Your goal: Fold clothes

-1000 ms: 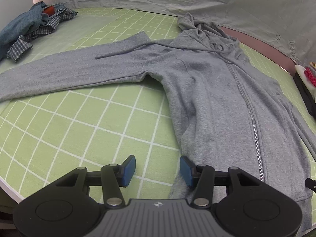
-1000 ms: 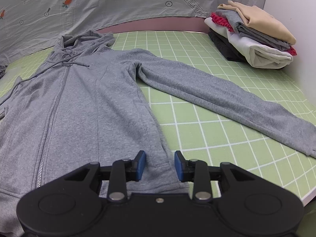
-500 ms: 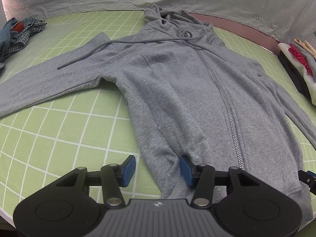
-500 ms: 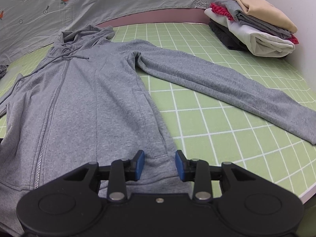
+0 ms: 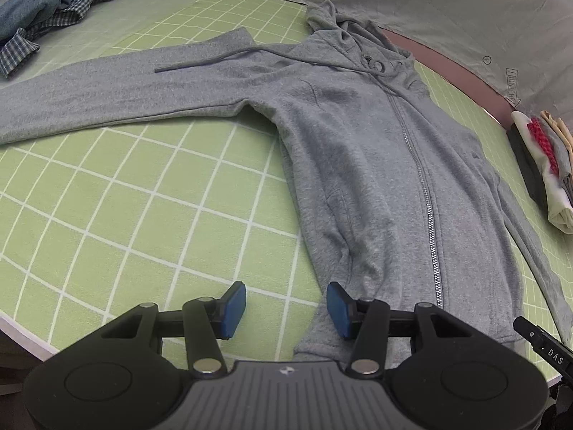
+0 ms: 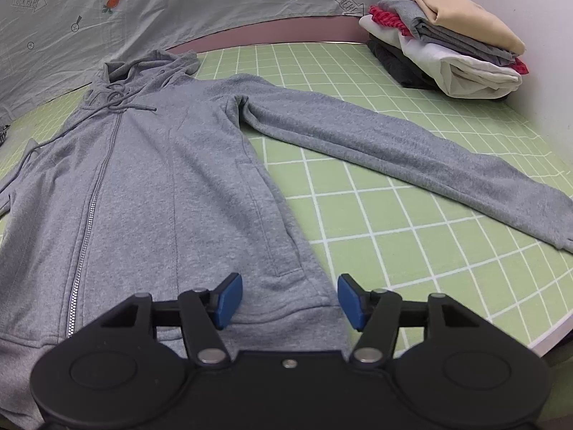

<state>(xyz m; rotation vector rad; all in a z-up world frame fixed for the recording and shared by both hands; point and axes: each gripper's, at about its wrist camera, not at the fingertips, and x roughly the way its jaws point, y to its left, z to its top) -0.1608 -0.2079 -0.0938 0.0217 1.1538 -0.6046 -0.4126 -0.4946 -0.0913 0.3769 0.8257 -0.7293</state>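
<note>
Two views, two grippers, one garment to fold.

Left wrist view: left gripper, blue pads spread apart, nothing between them. Grey zip hoodie lies flat and face up on the table, which carries a green grid mat. The hoodie's lower corner sits just ahead of the gripper's right-hand pad; whether that pad touches the fabric cannot be told. One sleeve stretches away far to the gripper's left. Heap of unfolded clothes, blue and checked, far ahead and to the left. Stack of folded clothes off to the right. Tip of another black tool at the lower right edge.

Right wrist view: right gripper, pads likewise spread, empty. The hoodie's hem band lies directly ahead, between and beneath the pads. Second sleeve runs out ahead and to the right. Folded stack far ahead on the right; grey printed cloth hangs beyond the table.
</note>
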